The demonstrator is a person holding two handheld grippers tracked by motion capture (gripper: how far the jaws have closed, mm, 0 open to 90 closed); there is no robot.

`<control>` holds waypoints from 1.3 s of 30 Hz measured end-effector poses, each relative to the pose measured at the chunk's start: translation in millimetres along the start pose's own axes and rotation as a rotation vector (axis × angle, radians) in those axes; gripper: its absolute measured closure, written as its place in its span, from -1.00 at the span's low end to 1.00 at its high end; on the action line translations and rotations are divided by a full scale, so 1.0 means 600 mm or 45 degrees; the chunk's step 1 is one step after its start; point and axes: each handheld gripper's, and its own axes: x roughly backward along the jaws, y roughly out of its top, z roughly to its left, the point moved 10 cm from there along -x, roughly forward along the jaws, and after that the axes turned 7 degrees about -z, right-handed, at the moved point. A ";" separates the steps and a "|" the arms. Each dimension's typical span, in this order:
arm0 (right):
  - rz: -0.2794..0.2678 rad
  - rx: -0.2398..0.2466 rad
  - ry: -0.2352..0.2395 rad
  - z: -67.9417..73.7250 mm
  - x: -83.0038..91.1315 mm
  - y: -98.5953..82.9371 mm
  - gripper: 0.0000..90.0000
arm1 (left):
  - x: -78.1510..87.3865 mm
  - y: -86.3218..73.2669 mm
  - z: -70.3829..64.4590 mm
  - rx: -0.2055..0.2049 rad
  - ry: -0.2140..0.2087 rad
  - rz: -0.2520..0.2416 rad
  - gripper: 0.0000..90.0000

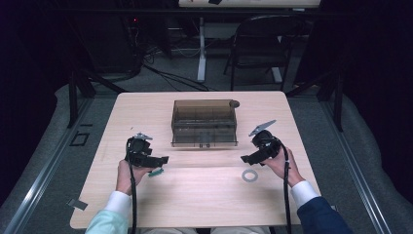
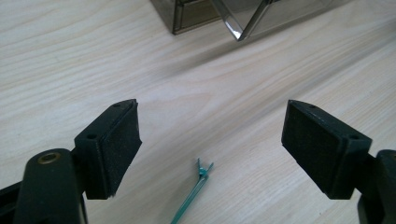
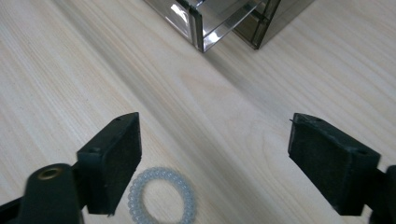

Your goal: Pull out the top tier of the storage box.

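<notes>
Teal slim hair clip (image 2: pixel 194 192) lies flat between gaping left tongs (image 2: pixel 212 140)

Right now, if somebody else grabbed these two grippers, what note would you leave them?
Left gripper: open, holds nothing, poised over the green clip on the table.
Right gripper: open, holds nothing, beside the coil ring.
Box: smoky clear organiser at mid-table, past both grippers.
Done: nothing picked up yet.
Left: probably grasp clip and ring and put them in the box.
</notes>
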 end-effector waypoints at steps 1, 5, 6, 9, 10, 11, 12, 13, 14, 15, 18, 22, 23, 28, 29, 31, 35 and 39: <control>0.005 -0.003 -0.002 0.000 0.001 -0.002 -0.66 | 0.002 -0.001 0.002 0.000 0.005 0.000 -0.58; 0.023 -0.021 -0.008 -0.003 0.004 -0.011 -0.75 | 0.005 -0.010 0.007 0.009 0.011 0.026 -0.62; 0.028 -0.019 -0.005 -0.004 0.003 -0.014 -0.78 | 0.005 -0.011 0.008 0.017 0.012 0.025 -0.62; 0.048 -0.035 -0.007 -0.006 0.005 -0.025 -0.85 | 0.007 -0.014 0.010 0.026 0.012 0.029 -0.63; 0.054 -0.031 -0.007 -0.008 0.006 -0.029 -0.87 | 0.007 -0.015 0.011 0.029 0.013 0.028 -0.64; 0.062 -0.036 -0.014 -0.008 0.007 -0.031 -0.89 | 0.008 -0.016 0.012 0.026 0.010 0.031 -0.64; 0.067 -0.029 -0.015 -0.010 0.007 -0.035 -0.90 | 0.008 -0.017 0.012 0.032 0.011 0.034 -0.64; 0.080 -0.031 -0.009 -0.010 0.007 -0.039 -0.92 | 0.008 -0.018 0.012 0.038 0.012 0.033 -0.64; 0.081 -0.049 0.006 -0.008 0.006 -0.042 -0.93 | 0.008 -0.019 0.012 0.036 0.014 0.035 -0.64; 0.096 -0.030 -0.006 -0.011 0.008 -0.046 -0.93 | 0.007 -0.021 0.012 0.037 0.018 0.041 -0.64; 0.115 -0.029 -0.005 -0.012 0.009 -0.055 -0.96 | 0.006 -0.027 0.012 0.021 0.033 0.061 -0.65; 0.117 -0.041 -0.005 -0.014 0.008 -0.059 -1.00 | 0.006 -0.029 0.012 0.031 0.028 0.058 -0.66; 0.125 -0.029 -0.004 -0.015 0.008 -0.060 -1.00 | 0.006 -0.029 0.012 0.035 0.031 0.058 -0.66; 0.108 -0.024 0.014 -0.012 0.008 -0.058 -1.00 | 0.006 -0.032 0.014 0.042 0.030 0.061 -0.66; 0.115 -0.018 0.011 -0.013 0.009 -0.059 -1.00 | 0.006 -0.032 0.013 0.041 0.029 0.062 -0.66; 0.101 -0.022 0.020 -0.014 0.010 -0.058 -1.00 | 0.006 -0.033 0.012 0.040 0.025 0.064 -0.66; 0.086 0.009 0.018 -0.016 0.013 -0.055 -1.00 | 0.005 -0.034 0.011 0.042 0.027 0.067 -0.66; 0.108 0.044 0.007 -0.015 0.012 -0.057 -0.98 | 0.007 -0.033 0.010 0.039 0.027 0.055 -0.66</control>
